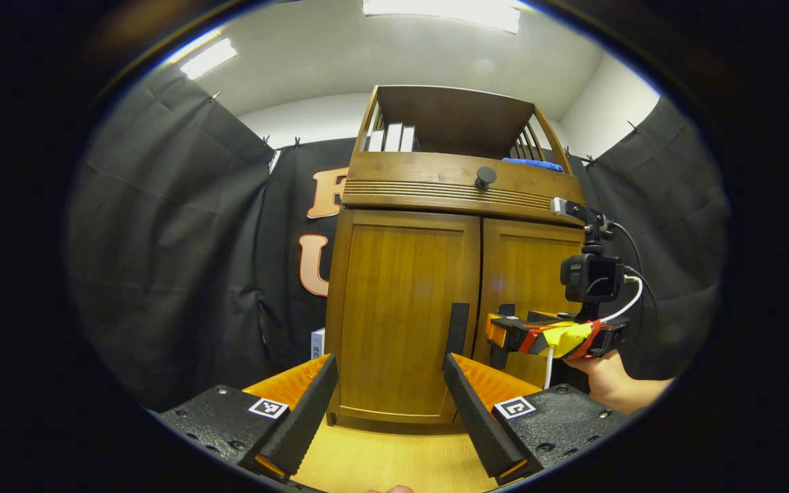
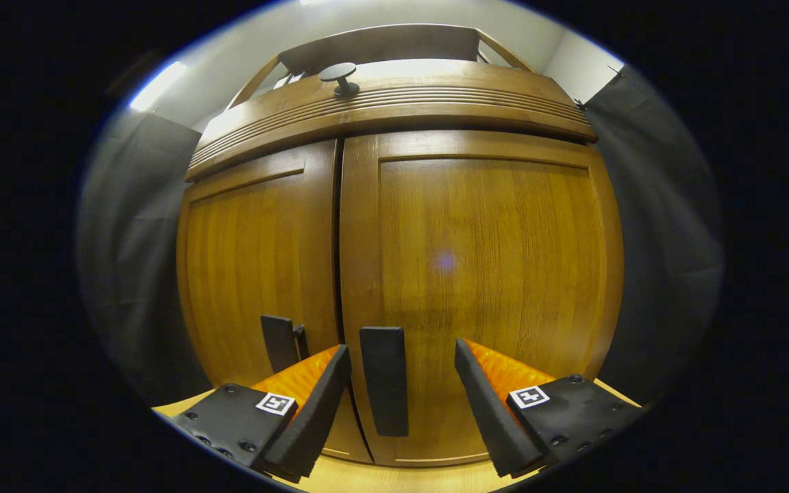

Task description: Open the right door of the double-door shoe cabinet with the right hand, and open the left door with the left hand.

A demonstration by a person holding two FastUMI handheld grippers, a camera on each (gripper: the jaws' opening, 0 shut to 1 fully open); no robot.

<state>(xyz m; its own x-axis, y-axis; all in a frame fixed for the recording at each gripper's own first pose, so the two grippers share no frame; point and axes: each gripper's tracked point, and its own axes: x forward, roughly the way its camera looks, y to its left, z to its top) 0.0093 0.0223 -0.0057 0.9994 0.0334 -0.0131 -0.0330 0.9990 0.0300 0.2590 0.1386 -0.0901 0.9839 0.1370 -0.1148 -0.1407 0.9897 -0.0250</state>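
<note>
Shoe cabinet stands on a light wood floor against the black curtain wall; both doors sit flush and closed. Left door and right door meet at the cabinet's centre seam, each with a dark vertical handle just beside that seam: left handle, right handle.

Above the doors runs a ribbed wooden band with a round dark knob at its middle. On the cabinet's top shelf: white books at the left end, a blue cloth at the right end.

Left gripper is released, fingers spread wide, in front of the left door and apart from it. Left door's handle shows just above its right-hand finger; no contact.

Right gripper is also released, fingers spread, close in front of the right door. Right handle sits between the two fingers, nearer the left-hand one; whether the tips reach as far as the handle cannot be told, and neither finger presses on it. In the left gripper view the same gripper appears at the right door's handle, held by a hand, with a small black camera mounted on top and a white cable running from it.
</note>
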